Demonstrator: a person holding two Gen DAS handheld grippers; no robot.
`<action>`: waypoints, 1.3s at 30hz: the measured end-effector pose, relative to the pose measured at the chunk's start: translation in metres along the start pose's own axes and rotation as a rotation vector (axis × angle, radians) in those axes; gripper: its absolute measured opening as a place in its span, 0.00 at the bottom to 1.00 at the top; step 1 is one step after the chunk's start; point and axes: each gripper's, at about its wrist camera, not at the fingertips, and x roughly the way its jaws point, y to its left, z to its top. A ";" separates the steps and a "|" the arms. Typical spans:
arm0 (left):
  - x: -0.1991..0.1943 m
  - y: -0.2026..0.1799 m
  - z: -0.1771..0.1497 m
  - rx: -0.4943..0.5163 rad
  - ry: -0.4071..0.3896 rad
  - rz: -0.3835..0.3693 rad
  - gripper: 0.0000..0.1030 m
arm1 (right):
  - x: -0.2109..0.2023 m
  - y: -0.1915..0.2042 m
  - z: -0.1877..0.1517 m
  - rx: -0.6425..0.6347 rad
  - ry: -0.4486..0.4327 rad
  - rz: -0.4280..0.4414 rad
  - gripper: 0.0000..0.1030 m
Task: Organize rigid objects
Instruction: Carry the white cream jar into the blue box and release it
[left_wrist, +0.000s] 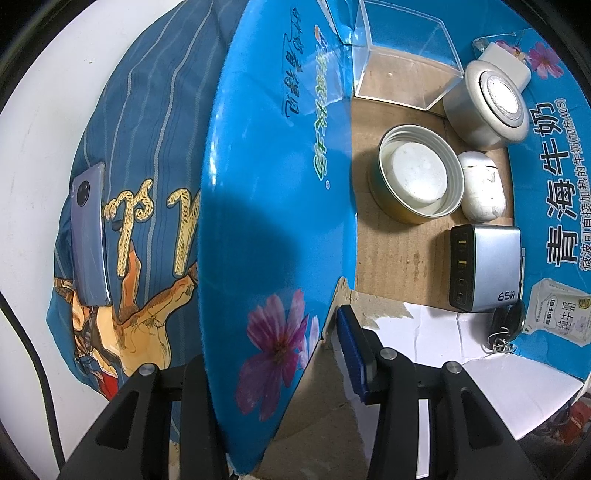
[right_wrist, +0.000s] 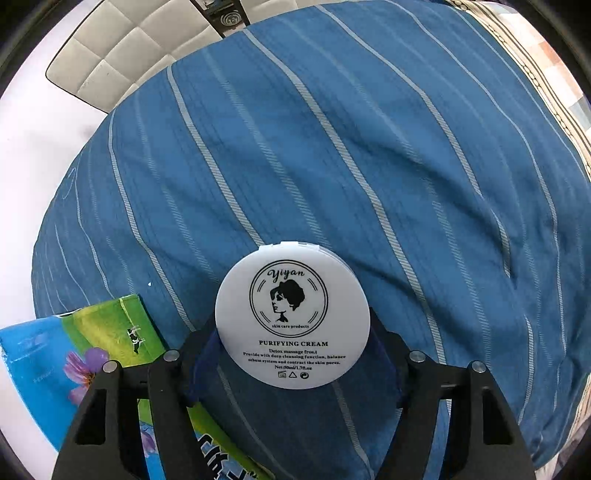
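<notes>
In the left wrist view my left gripper (left_wrist: 280, 365) is shut on the blue wall (left_wrist: 266, 206) of a cardboard milk carton box, one finger outside, one inside. Inside the box lie a clear plastic box (left_wrist: 402, 62), an open tin with a white puck (left_wrist: 417, 173), a white round device (left_wrist: 487, 103), a white earbud case (left_wrist: 480, 184), a silver 65W charger (left_wrist: 487, 269) and keys (left_wrist: 506, 328). In the right wrist view my right gripper (right_wrist: 291, 350) is shut on a white round cream jar (right_wrist: 291, 317), held above the bed.
A grey phone (left_wrist: 88, 236) lies on the blue striped bedcover (left_wrist: 147, 110) left of the box. The bedcover (right_wrist: 332, 147) fills the right wrist view. A corner of the box (right_wrist: 85, 350) shows at lower left. A padded headboard (right_wrist: 122, 51) is at the top left.
</notes>
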 end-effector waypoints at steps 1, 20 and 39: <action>0.000 0.000 0.000 0.002 0.000 0.000 0.40 | -0.001 -0.001 0.001 -0.002 -0.003 -0.001 0.70; -0.003 -0.007 0.001 0.021 -0.008 0.005 0.40 | -0.135 0.031 -0.068 -0.140 -0.155 0.139 0.69; -0.002 -0.002 0.002 0.002 -0.009 -0.013 0.40 | -0.093 0.105 -0.228 -0.469 0.001 0.138 0.69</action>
